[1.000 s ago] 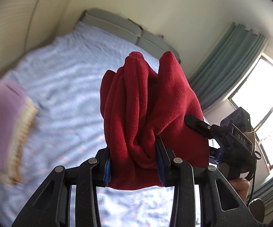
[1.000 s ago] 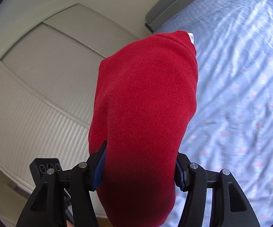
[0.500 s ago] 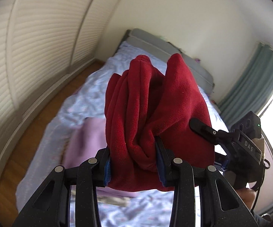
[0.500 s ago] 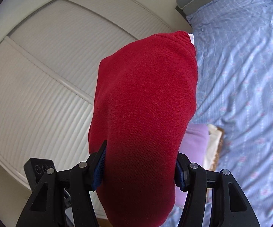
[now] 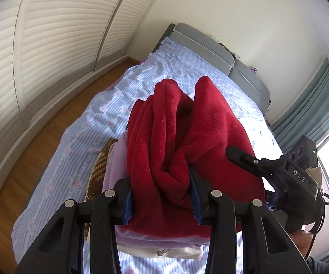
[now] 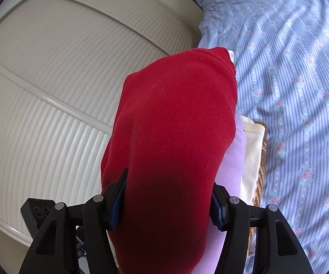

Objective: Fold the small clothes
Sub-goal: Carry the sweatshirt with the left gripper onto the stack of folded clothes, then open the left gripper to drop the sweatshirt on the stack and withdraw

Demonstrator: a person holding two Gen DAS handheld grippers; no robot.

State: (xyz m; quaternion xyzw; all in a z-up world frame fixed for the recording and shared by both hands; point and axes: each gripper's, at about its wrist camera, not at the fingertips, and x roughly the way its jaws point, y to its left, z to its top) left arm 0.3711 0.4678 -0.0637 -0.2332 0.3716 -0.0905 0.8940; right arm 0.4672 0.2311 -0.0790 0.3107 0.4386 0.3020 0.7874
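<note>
Step in hand: by my judgement, setting the folded red sweater [image 5: 187, 141] down on the stack of folded clothes [image 6: 244, 150] on the bed [image 5: 77, 141].
Left tool [image 5: 162, 196]: its blue pads bite a bunched fold of the red sweater; the jaws are opening slightly, with cloth between them.
Right tool [image 6: 166, 205]: set at a middling width, clamped on the thick folded bundle of the same sweater.
Sweater relative to tools: it stands out ahead of both, held between them, directly above the lilac garment [image 5: 116, 159] that tops the stack.
Stack: lilac on cream, with a brown knitted piece [image 5: 100, 166] at the bottom, near the bed's edge by the slatted wardrobe doors [image 5: 50, 45].
How to do it well: lower both ends level, square the sweater's edges to the lilac piece, release only once its weight rests, and draw the tools back without dragging the folds.
Risk: an early left release could let the bunch spill open.
</note>
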